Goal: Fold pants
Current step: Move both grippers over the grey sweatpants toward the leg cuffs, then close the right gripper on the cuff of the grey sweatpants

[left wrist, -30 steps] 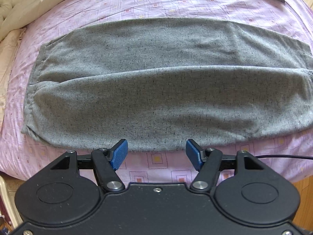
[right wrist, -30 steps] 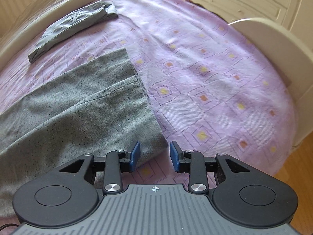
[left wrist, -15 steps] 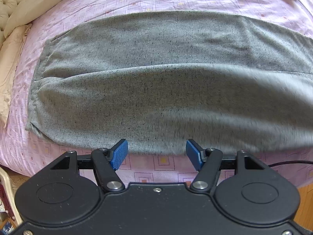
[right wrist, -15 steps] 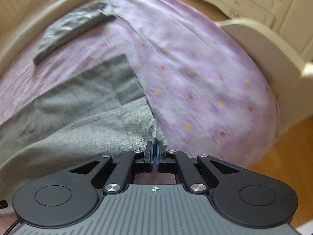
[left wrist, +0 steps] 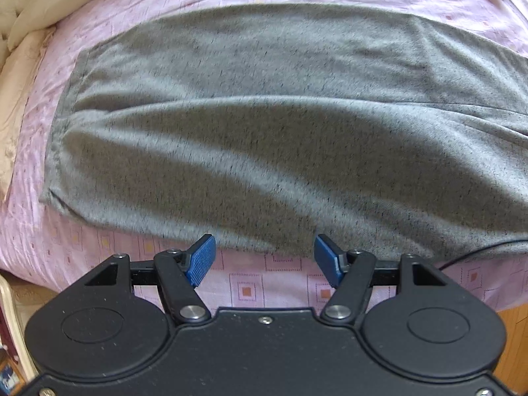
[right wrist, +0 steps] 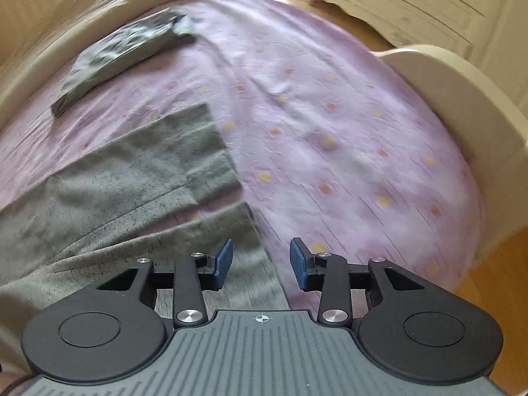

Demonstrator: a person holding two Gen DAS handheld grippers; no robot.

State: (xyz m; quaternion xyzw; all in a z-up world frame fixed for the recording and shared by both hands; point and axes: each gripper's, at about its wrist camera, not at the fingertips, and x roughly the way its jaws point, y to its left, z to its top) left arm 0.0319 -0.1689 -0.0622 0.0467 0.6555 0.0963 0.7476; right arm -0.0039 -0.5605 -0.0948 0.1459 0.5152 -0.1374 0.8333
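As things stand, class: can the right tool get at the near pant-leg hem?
Probably yes. The right tool stands open just above the near hem of the grey pants, with nothing between.

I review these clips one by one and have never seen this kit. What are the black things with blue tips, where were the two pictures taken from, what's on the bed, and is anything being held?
They are two hand-held grippers, each carried by a person, with a wide-angle camera looking along its fingers. One picture comes from the left gripper, the other from the right gripper.

On the purple bedsheet lie grey pants, spread flat with one leg laid over the other; the right view shows their leg ends. A darker folded garment lies farther back.

Nothing is held. Both grippers are open; the right one's jaws have just been opening, with only the hem's edge below them.
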